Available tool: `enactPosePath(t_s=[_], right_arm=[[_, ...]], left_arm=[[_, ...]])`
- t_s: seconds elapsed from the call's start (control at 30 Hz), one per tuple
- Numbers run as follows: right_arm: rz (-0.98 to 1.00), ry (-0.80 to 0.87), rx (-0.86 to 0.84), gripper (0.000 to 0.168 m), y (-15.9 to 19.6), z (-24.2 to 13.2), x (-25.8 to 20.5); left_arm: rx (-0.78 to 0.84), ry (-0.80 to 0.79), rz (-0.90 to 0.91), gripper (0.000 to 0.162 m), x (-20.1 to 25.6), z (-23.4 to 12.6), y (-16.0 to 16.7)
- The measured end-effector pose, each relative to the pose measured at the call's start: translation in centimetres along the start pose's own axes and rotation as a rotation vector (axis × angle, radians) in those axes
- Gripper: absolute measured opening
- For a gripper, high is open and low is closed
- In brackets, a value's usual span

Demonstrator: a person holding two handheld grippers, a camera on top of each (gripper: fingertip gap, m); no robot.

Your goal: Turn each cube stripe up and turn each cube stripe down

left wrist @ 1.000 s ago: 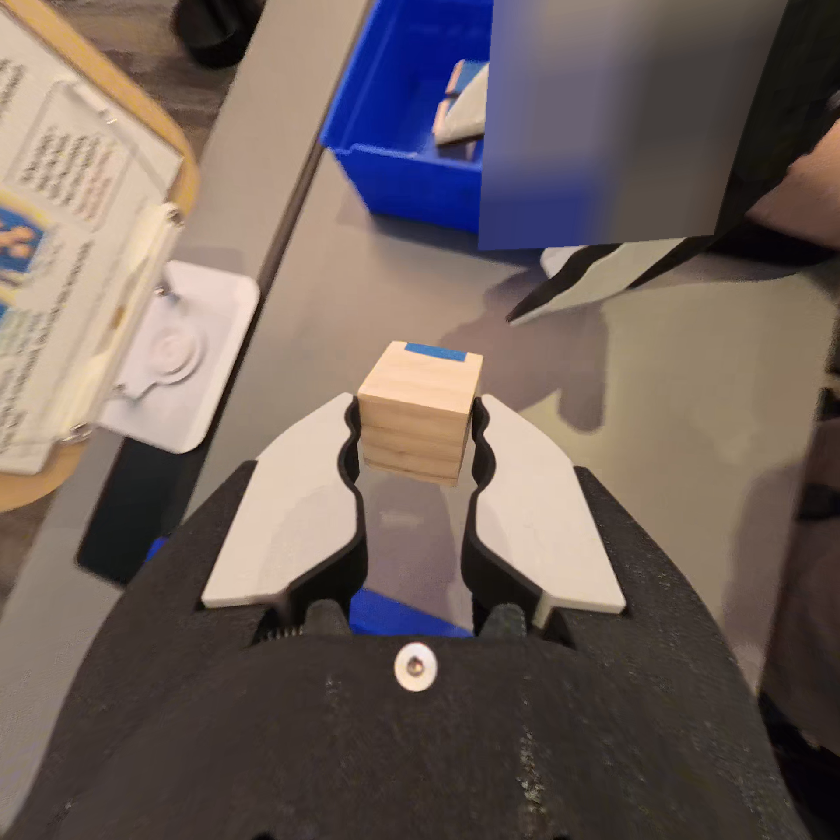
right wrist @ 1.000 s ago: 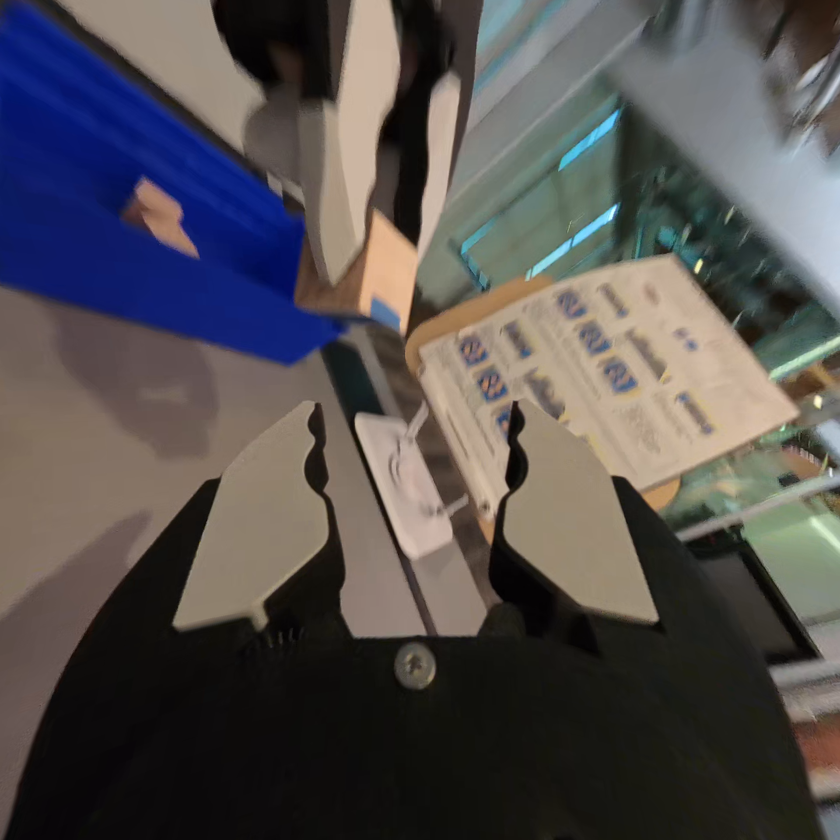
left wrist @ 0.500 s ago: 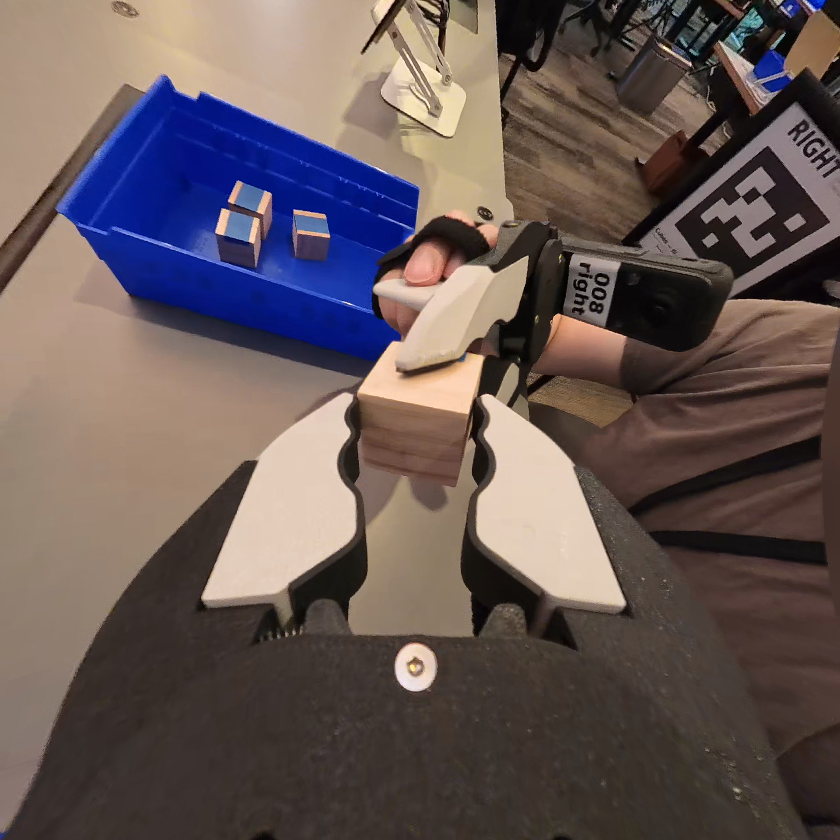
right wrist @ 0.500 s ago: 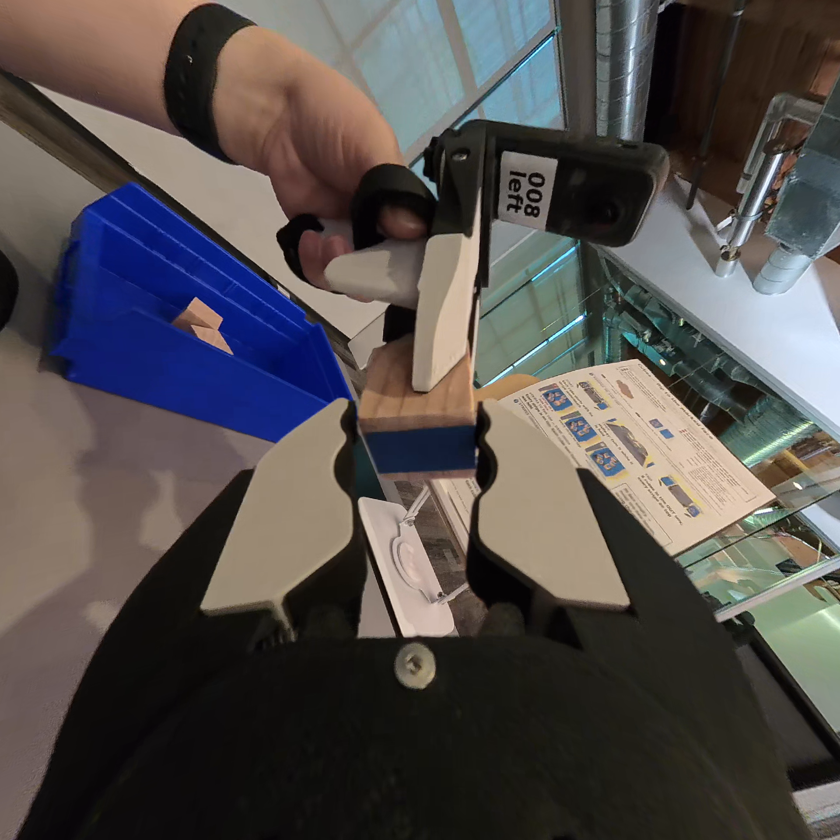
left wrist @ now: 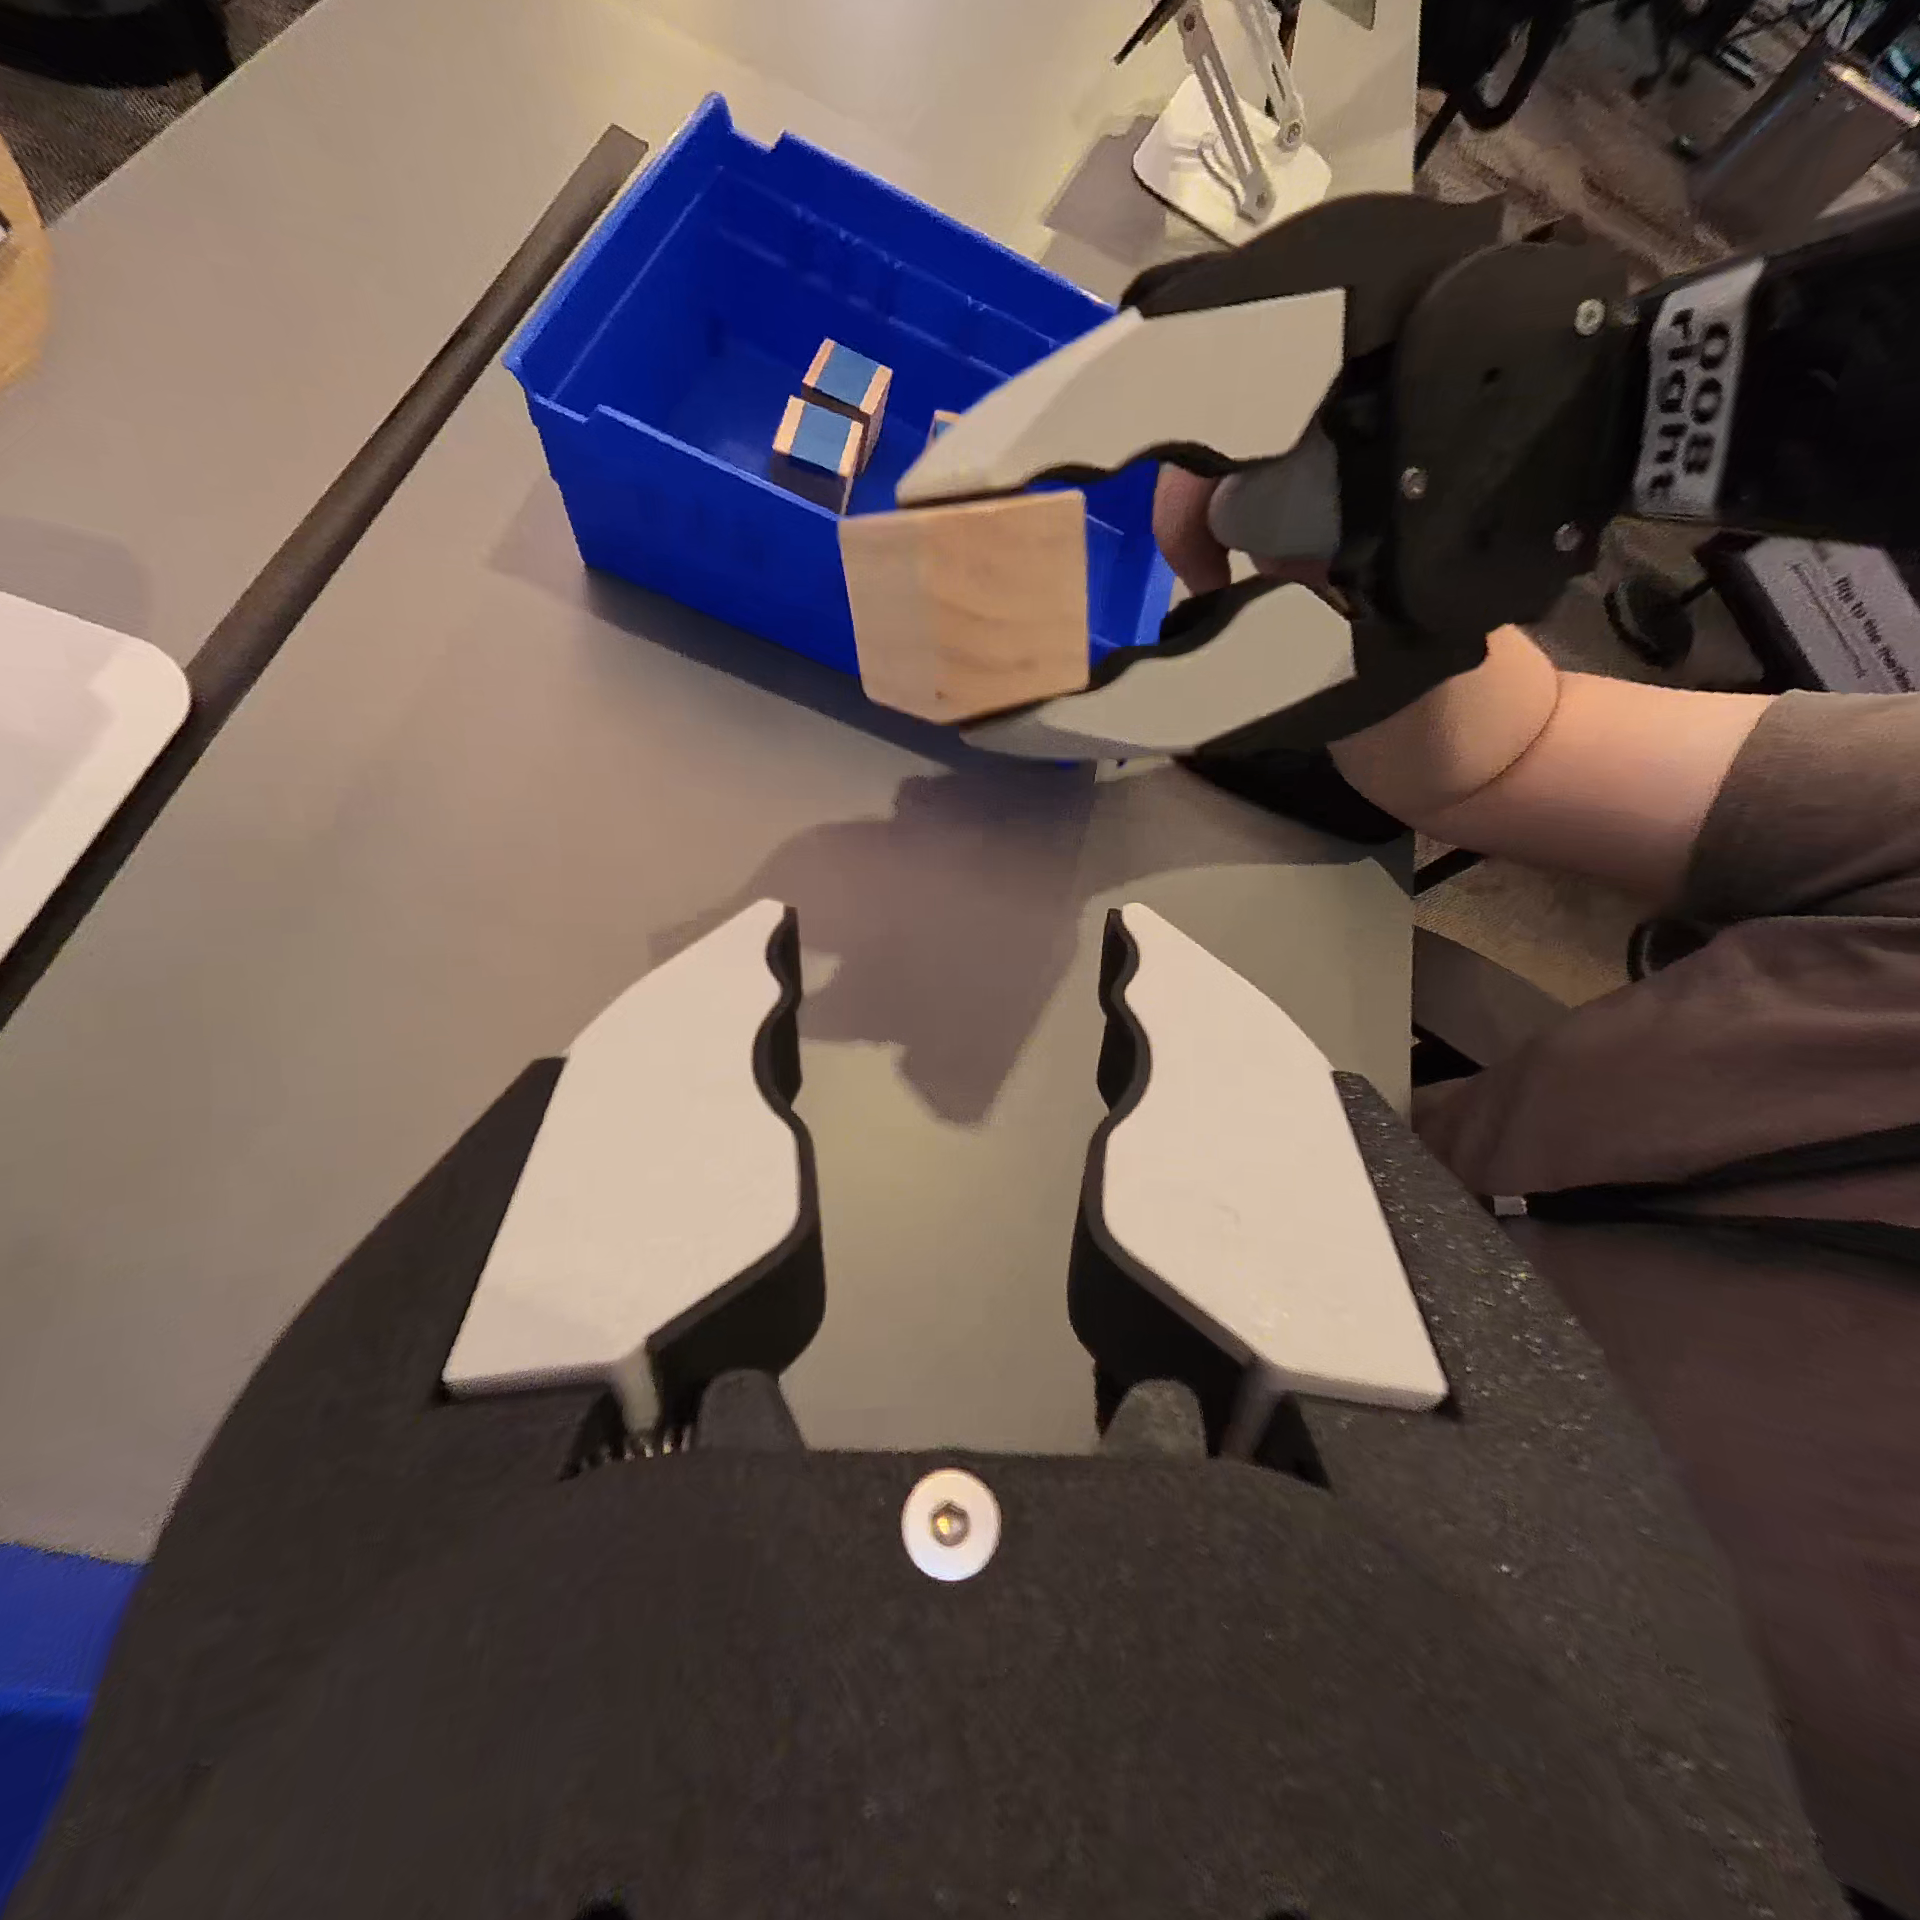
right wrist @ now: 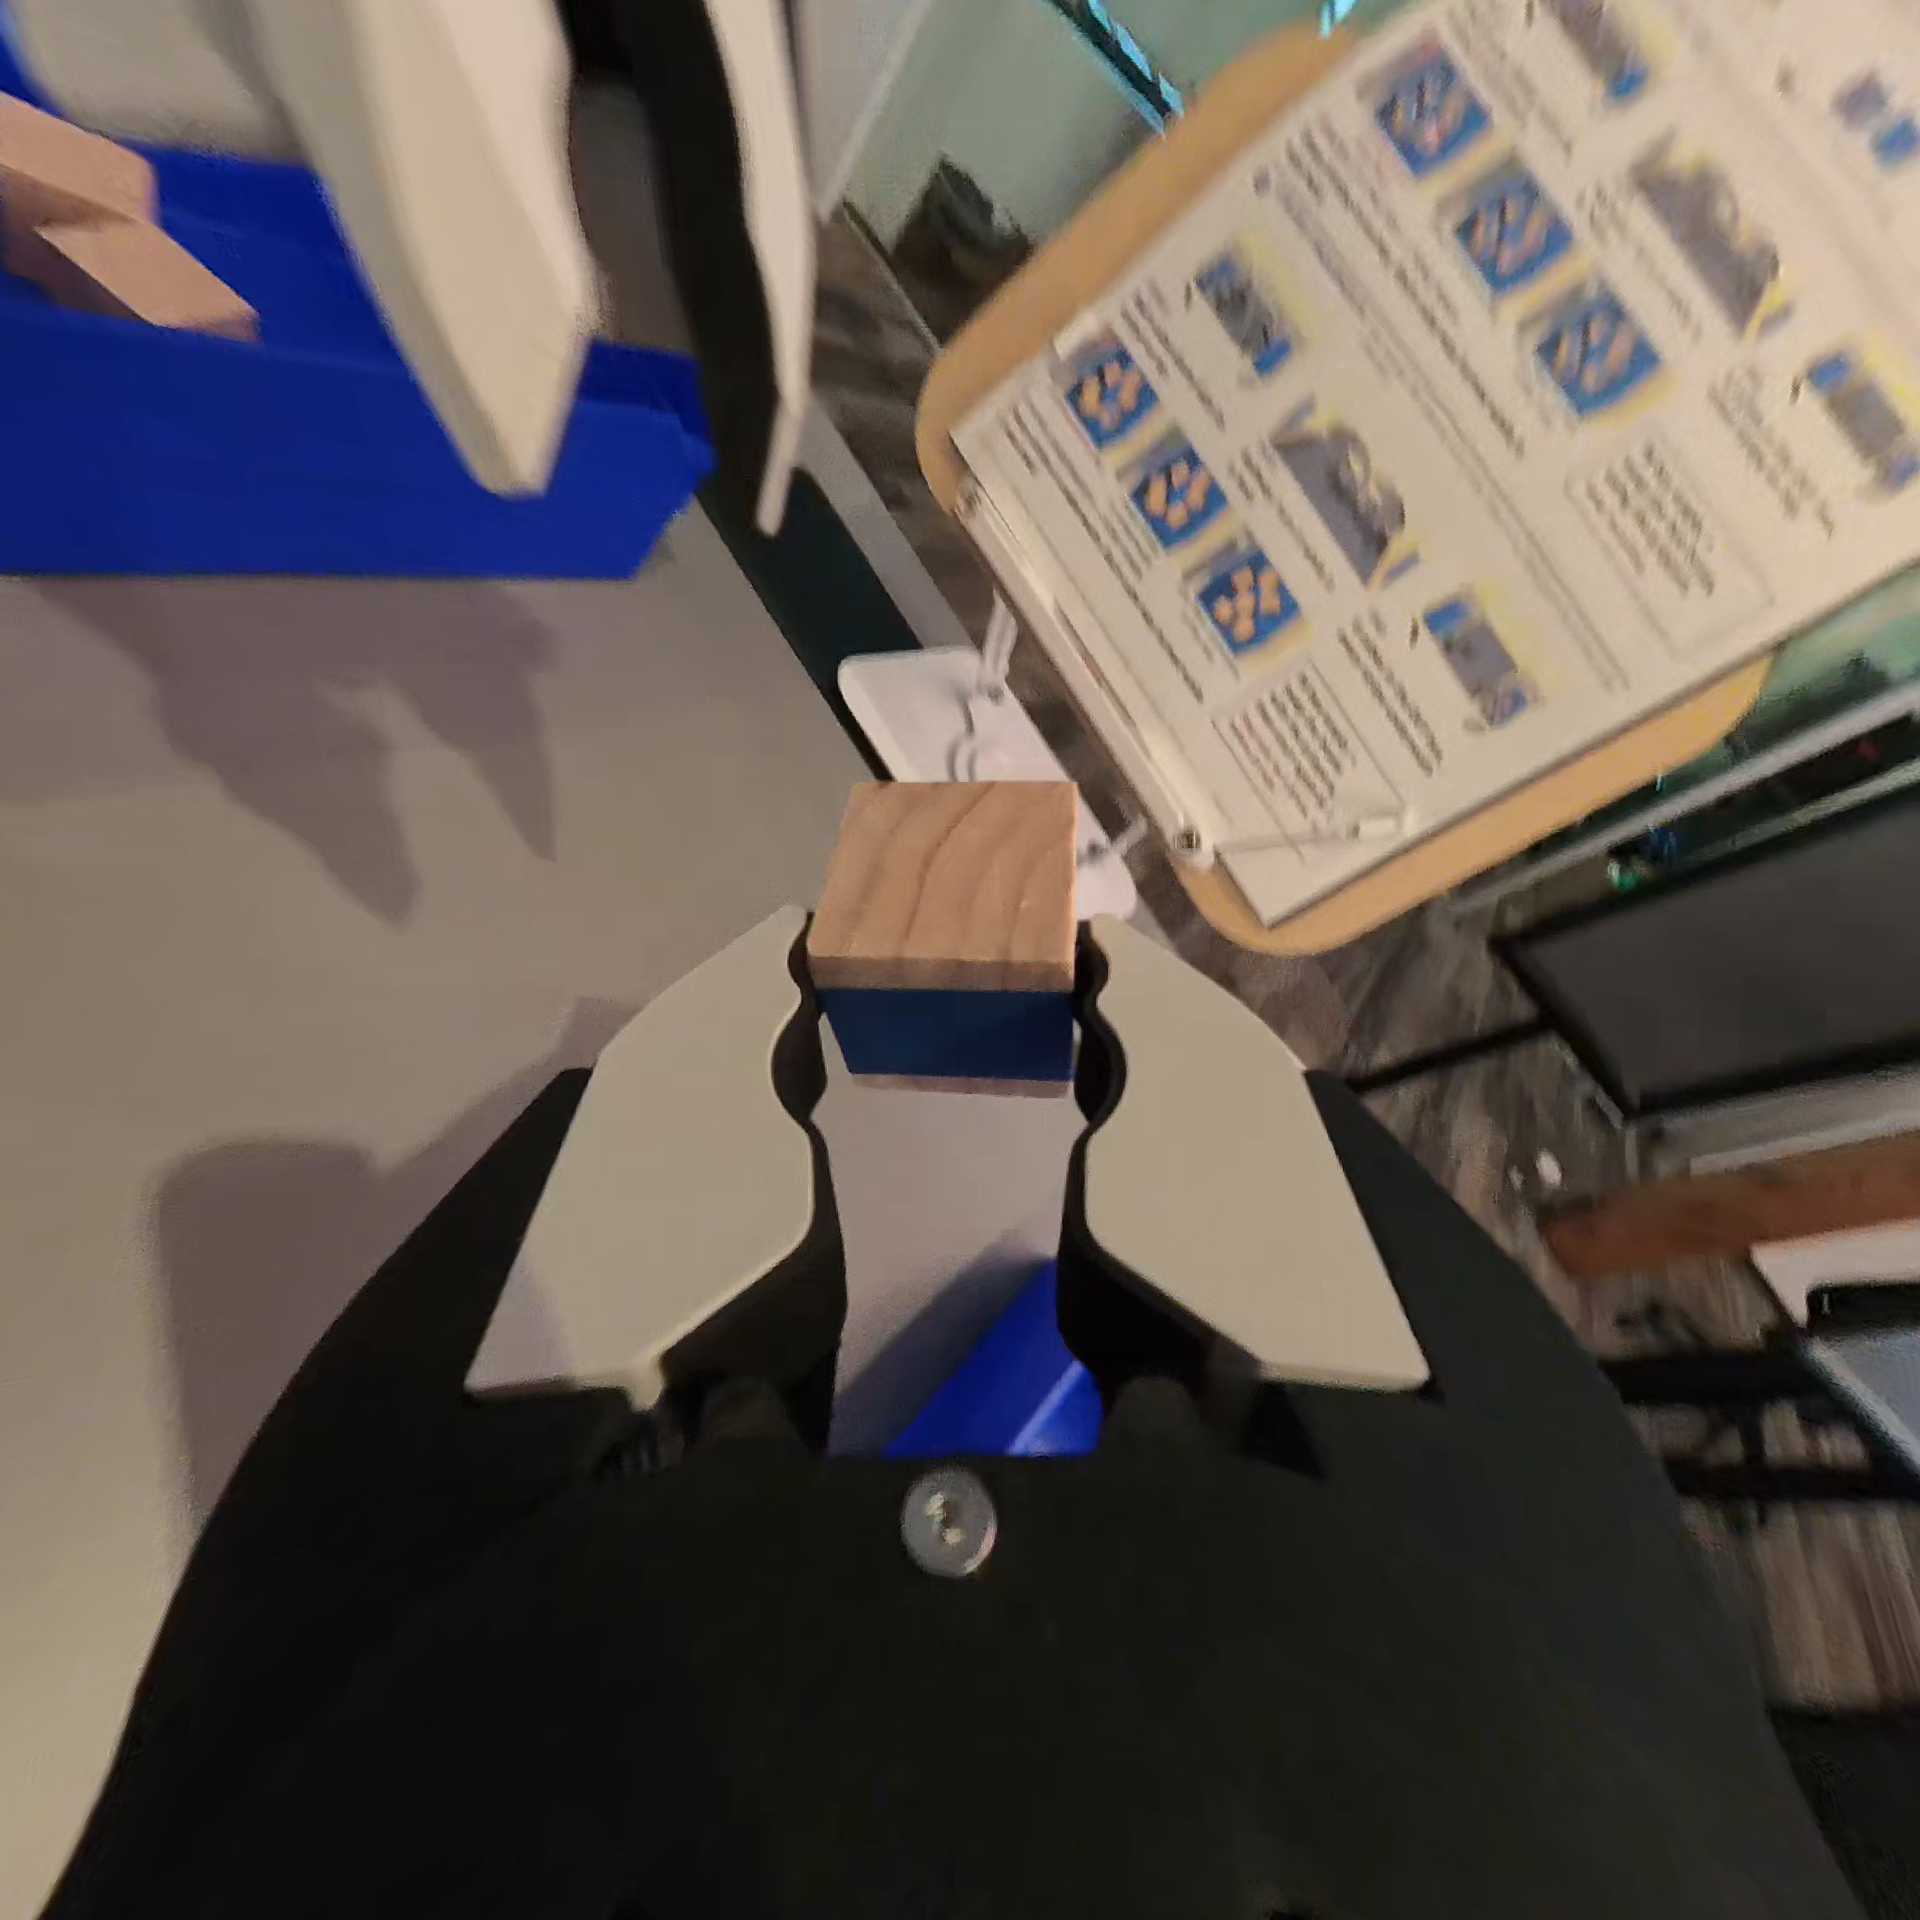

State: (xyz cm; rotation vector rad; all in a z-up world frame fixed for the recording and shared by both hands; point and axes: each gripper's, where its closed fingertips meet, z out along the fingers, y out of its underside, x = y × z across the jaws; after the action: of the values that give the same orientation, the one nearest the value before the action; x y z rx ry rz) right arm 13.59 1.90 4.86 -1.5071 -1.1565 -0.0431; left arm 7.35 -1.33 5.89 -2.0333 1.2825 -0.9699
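Observation:
A wooden cube (right wrist: 951, 894) with a blue stripe sits between the fingertips of my right gripper (right wrist: 948, 930), which is shut on it above the grey table (right wrist: 208, 935). The stripe face points back toward the right wrist camera. In the left wrist view the right gripper (left wrist: 940, 613) holds the cube (left wrist: 966, 603) in front of a blue bin (left wrist: 665, 343), and only plain wood faces show. My left gripper (left wrist: 945, 925) is open and empty, low over the table, apart from the cube. Two cubes (left wrist: 847, 379) (left wrist: 821, 442) lie stripe up in the bin; a third is mostly hidden.
A clipboard with a printed sheet (right wrist: 1403, 416) stands on a white stand base (right wrist: 935, 707) past the table's edge. Another white stand (left wrist: 1226, 156) is behind the bin. A person's sleeve (left wrist: 1714, 1039) lies at the right. A second blue bin's corner (left wrist: 52, 1662) is at the lower left.
The cube passed from my left gripper to my right. The right gripper closed on it, the left gripper opened and drew back, and the right gripper carried the cube away.

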Motion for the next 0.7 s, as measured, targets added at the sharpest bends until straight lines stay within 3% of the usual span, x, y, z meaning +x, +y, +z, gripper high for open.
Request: enactPosePath(t_s=[0.17, 0.53, 0.6, 0.7], right_arm=[[0.038, 0.065, -0.15, 0.046, 2.8, 0.5, 1.8], [0.056, 0.075, -0.24, 0.047, 4.7, -0.1, 3.2], [0.183, 0.056, -0.321, 0.047, 6.6, -1.3, 4.6], [0.572, -0.043, -0.388, 0.047, 10.1, -4.5, 7.0]], left_arm=[[-0.024, -0.005, -0.005, 0.052, 0.0, -0.2, 1.1], [-0.085, -0.002, 0.055, 0.051, 1.8, -0.3, 2.3], [-0.094, 0.002, 0.057, 0.051, 2.1, -0.3, 2.5], [-0.122, 0.003, 0.063, 0.051, 2.6, -0.2, 3.2]])
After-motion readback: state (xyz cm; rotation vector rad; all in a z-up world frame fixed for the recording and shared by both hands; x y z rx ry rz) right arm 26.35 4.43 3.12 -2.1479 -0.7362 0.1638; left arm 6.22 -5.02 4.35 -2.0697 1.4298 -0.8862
